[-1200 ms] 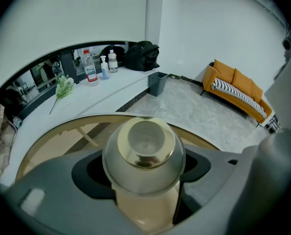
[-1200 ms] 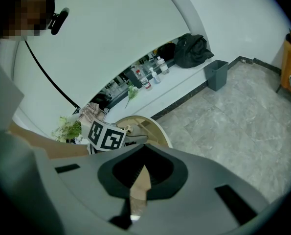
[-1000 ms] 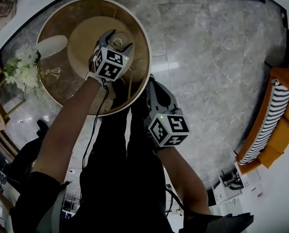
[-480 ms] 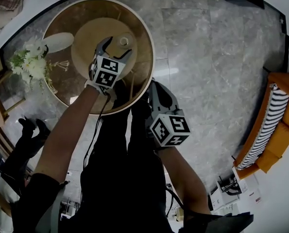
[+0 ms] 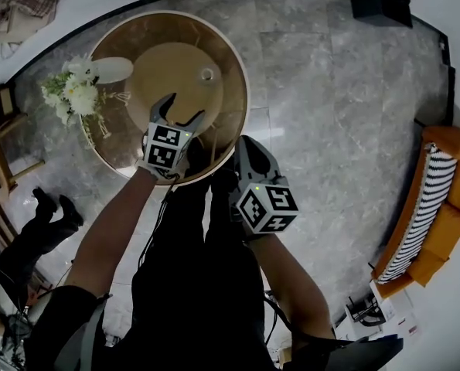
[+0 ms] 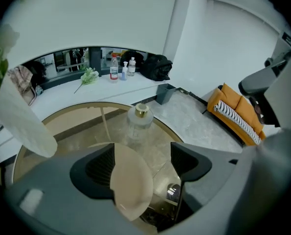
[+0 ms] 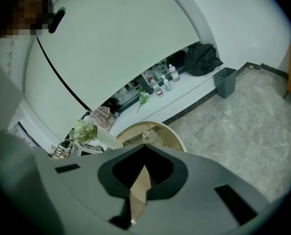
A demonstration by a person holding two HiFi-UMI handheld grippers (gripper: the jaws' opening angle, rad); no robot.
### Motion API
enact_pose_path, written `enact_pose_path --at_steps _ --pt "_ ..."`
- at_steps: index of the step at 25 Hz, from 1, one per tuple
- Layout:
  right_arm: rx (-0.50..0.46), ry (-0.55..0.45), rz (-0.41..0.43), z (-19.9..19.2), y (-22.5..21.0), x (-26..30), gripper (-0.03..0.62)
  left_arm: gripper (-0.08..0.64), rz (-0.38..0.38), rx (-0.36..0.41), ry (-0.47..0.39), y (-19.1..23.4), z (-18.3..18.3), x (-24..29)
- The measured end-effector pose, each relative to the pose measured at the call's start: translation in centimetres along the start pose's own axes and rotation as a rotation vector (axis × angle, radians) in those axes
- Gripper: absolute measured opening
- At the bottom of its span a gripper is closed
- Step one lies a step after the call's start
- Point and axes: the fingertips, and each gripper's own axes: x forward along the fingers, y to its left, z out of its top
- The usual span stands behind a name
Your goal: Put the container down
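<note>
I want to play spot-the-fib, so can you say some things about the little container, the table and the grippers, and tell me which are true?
1. The container stands on the round table. True.
2. The left gripper is holding the container. False: its jaws are apart and the container stands free ahead of them.
3. The right gripper is wide open. False: its jaws are together, with nothing between them.
4. An orange sofa stands off to the person's right. True.
</note>
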Motion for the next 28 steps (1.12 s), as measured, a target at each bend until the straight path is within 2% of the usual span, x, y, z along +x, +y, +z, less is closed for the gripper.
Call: enact_pose_path --at_steps 5,11,15,18,20,22,23,28 --pt "-0.032 -0.031 -0.008 0.7 0.9 -1.9 0.006 0.357 -0.005 -0.031 -0.022 -2.0 0.0 -3.7" --pt "-0.029 -0.048 -0.003 1.7 2.7 -5.0 0.006 0.334 -0.109 -0.050 0.000 -6.1 -0.4 -9.0" --pt "-0.056 -0.059 0.010 2.7 4.6 -7.0 0.006 0.315 -0.120 -0.112 -0.031 -6.9 0.6 -13.3" --pt "-0.090 -0.059 0.020 3.0 6.1 -8.4 0.006 0.230 -0.102 -0.224 -0.070 -6.9 2.1 -16.8" --pt "-0.112 -0.043 0.024 2.9 7.2 -9.3 0.006 0.144 -0.093 -0.273 -0.107 -7.0 3.6 -19.3" --pt "-0.117 -0.031 0.029 3.0 8.5 -10.3 0.006 0.047 -0.113 -0.272 -0.156 -7.6 5.3 -21.9" --pt "-0.115 -0.031 0.031 3.1 9.2 -11.0 0.006 0.026 -0.137 -0.262 -0.183 -8.1 6.1 -23.2" --pt "-0.094 -0.080 0.037 4.4 12.6 -14.3 0.006 0.005 -0.224 -0.223 -0.287 -9.8 8.9 -29.2"
